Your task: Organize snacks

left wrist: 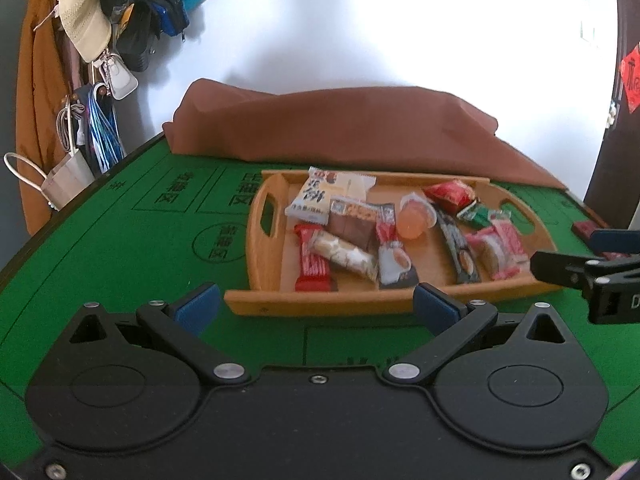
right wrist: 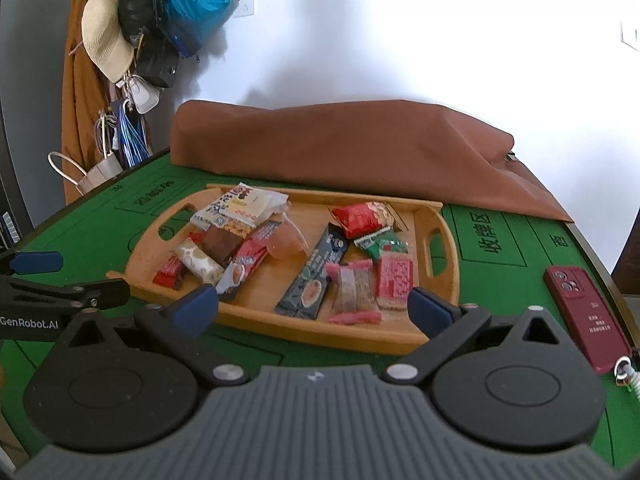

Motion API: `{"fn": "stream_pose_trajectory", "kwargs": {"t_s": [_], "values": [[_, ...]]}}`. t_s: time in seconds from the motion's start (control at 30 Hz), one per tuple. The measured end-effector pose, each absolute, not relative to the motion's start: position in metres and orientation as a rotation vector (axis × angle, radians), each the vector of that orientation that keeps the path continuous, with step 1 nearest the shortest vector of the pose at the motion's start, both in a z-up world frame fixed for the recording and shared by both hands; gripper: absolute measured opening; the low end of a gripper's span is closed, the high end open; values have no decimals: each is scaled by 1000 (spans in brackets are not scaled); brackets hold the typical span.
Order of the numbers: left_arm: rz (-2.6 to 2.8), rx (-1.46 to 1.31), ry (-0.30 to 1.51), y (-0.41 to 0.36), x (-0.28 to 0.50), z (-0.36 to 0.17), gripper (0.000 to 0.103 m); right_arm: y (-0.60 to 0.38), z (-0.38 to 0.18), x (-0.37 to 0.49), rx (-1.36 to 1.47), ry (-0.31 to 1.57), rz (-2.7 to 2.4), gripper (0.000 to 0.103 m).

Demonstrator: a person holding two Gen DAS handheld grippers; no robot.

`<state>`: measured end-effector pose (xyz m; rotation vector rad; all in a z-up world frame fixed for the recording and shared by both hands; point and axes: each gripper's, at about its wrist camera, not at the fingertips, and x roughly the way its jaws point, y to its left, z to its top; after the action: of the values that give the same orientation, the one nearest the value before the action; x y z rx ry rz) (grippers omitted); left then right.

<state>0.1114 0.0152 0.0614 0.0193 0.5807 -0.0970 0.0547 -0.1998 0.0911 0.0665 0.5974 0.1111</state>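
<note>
Fingers (right wrist: 434,312) of both grippers spread wide, empty, angled down toward the snack tray (right wrist: 442,236).

1. "GenRobot.AI" in white on the left gripper (right wrist: 60,280), seen from the right wrist.
2. "收牌区" printed on the green mat (right wrist: 492,240), right of the tray (right wrist: 440,216).
3. Packet lettering too blurred to read.

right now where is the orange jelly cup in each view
Left wrist: jelly cup right of centre in the tray, between the brown bar and the dark coffee stick.
Right wrist: jelly cup in the middle of the tray, left of the dark coffee stick.
Shared landmark: brown cloth behind the tray.
</note>
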Motion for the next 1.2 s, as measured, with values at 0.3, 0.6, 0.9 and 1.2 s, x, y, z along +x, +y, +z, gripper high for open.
{"fn": "stream_pose_trajectory", "kwargs": {"t_s": [0.3, 0.6, 0.9, 1.2], "values": [[-87, 35, 629, 12, 105, 36, 103, -200, 68, 44, 76, 644, 87, 103], [-77, 48, 700, 5, 111, 7, 103, -198, 41, 42, 63, 712, 70, 103], [-69, 81, 709, -2, 114, -4, 103, -192, 24, 44, 59, 775, 85, 103], [-84, 58, 744, 1, 119, -8, 103, -188, 18, 47, 53, 809, 78, 103]]}}
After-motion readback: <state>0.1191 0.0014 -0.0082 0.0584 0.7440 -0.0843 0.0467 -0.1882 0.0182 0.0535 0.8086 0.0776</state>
